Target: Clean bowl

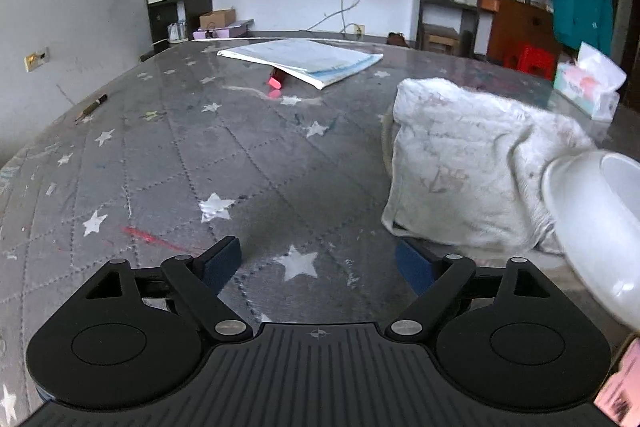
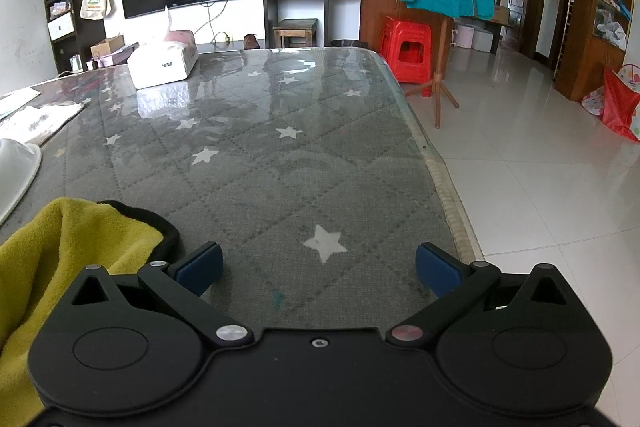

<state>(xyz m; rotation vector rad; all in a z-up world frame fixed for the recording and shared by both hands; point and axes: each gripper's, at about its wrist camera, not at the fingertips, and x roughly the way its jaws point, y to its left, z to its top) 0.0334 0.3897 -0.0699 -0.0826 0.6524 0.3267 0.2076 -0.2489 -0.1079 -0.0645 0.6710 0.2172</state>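
From the left wrist view, the white bowl (image 1: 592, 227) sits at the right edge of the frame, tipped on its side with its mouth turned toward the right; what shows of the inside looks empty. Just behind it, toward the upper left, lies a crumpled white cloth (image 1: 452, 163) on the worktop (image 1: 200, 163), which is a grey quilted cover with white stars under a glossy clear sheet. The left gripper (image 1: 318, 263) hovers at the bottom centre with its jaws wide apart; nothing lies between the blue pads, only bare worktop, and the right pad sits near the cloth's lower corner without clearly touching it. Further back, upper centre, rests an open booklet (image 1: 304, 61) with a pink object (image 1: 275, 81) poking out beneath it. A pencil (image 1: 91, 108) lies at the left edge, and a tissue box (image 1: 588, 87) with a tissue pulled up stands at the upper right. Any print on it is too small to read.

From the right wrist view, the right gripper (image 2: 319, 269) also has its jaws spread wide over empty worktop. A yellow cloth (image 2: 60, 247) with a dark edge is bunched at the lower left, touching the gripper's left side. The bowl's rim shows at the far left edge. A pack of tissues (image 2: 164, 61) stands in the upper left; its label cannot be read.
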